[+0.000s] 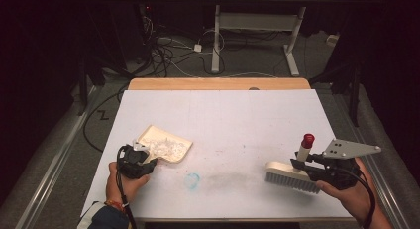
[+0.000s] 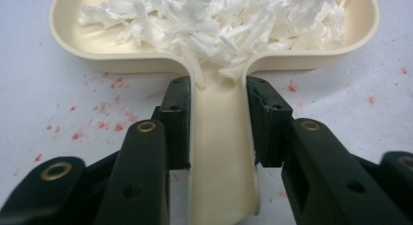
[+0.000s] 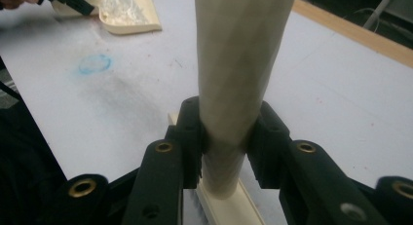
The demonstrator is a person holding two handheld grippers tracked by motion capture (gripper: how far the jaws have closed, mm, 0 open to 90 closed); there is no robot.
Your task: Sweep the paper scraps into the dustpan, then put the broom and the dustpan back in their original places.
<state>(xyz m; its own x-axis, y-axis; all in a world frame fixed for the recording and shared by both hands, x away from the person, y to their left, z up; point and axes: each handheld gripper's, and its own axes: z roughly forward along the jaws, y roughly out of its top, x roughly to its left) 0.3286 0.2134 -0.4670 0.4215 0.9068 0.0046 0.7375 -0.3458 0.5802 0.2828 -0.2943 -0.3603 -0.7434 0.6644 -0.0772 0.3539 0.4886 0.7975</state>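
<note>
Dustpan [image 1: 166,144] handle clenched by left tool [image 1: 140,157], right tool [image 1: 317,170] grasping brush [image 1: 292,177] near table [image 1: 223,115] edge

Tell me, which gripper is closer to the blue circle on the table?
Left. The left gripper, holding the dustpan, sits just left of the blue circle. The right gripper, holding the brush, is much farther off to its right.

Glossy cream plastic dustpan [image 2: 219,152], white paper shreds [image 2: 214,20], matt white stained tabletop [image 1: 233,120] with wood edge, smooth cream brush [image 1: 292,175], matt black plastic jaws
</note>
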